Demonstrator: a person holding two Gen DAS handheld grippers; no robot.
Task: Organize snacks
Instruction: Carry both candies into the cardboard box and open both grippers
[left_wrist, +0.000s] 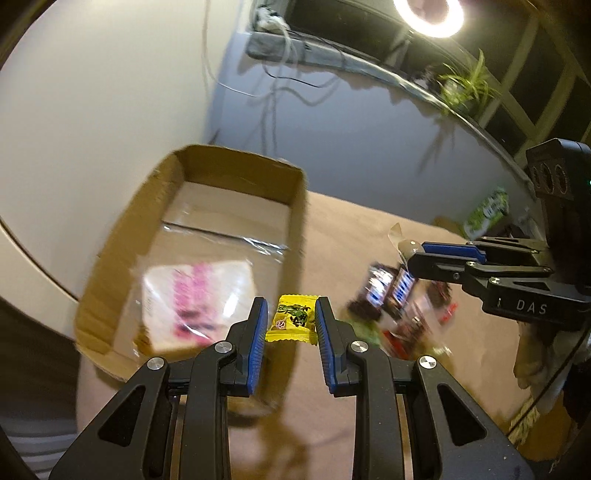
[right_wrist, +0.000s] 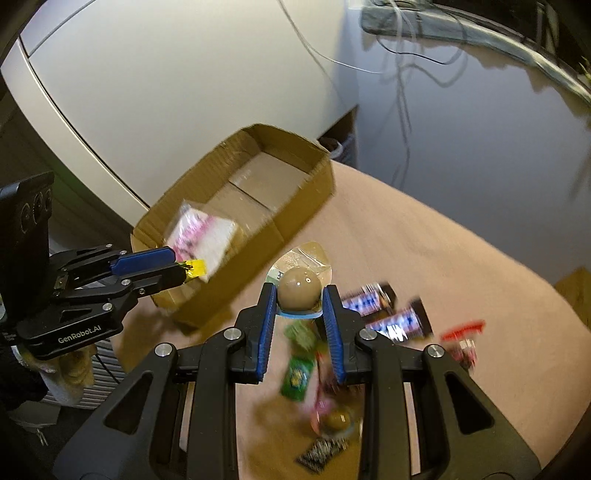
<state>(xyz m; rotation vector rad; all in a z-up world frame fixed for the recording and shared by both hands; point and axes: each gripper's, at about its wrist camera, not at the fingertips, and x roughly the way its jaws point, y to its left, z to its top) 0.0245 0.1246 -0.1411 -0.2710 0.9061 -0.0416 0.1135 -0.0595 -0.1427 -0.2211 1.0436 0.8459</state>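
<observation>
Brown tabletop, left gripper clamping yellow packet, right gripper clamping packaged egg

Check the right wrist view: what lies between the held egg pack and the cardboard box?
Only bare tan tabletop separates the egg pack from the box; the loose snacks lie nearer the camera.

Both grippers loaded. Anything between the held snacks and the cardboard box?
Nothing visible does. The left gripper holds a yellow candy packet at the cardboard box near wall; the right gripper holds a packaged brown egg over the table. The box is open-topped, with only a pink-and-white packet inside.
</observation>
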